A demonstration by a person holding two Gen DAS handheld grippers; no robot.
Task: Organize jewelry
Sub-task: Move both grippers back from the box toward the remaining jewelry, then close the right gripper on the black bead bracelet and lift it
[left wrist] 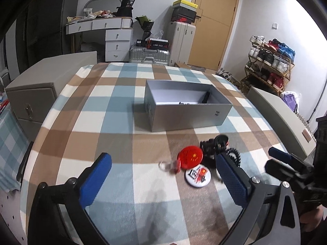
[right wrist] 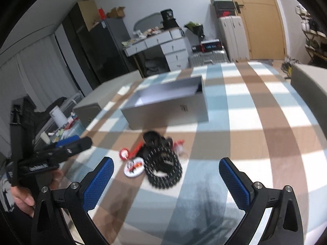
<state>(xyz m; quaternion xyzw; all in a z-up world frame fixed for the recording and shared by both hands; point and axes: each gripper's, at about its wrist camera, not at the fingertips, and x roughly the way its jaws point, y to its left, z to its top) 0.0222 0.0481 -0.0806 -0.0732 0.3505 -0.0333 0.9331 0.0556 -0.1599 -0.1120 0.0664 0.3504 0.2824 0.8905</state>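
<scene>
A small heap of trinkets lies on the checked tablecloth: a red round badge (left wrist: 190, 156), a white round badge (left wrist: 197, 176), a black studded bracelet (right wrist: 163, 168) and dark hair ties (left wrist: 212, 145). Behind it stands an open grey box (left wrist: 184, 113), with small dark items inside. My left gripper (left wrist: 163, 164) is open and empty, just left of the heap. My right gripper (right wrist: 166, 170) is open and empty, its jaws wide on either side of the bracelet and above it. Each gripper shows in the other's view, the right one (left wrist: 280, 159) and the left one (right wrist: 71, 143).
The table (left wrist: 114, 110) is flanked by grey cabinets (left wrist: 32, 102) on the left and a grey ledge (left wrist: 282, 118) on the right. Behind are a desk, suitcases, a door and a shoe rack (left wrist: 269, 65).
</scene>
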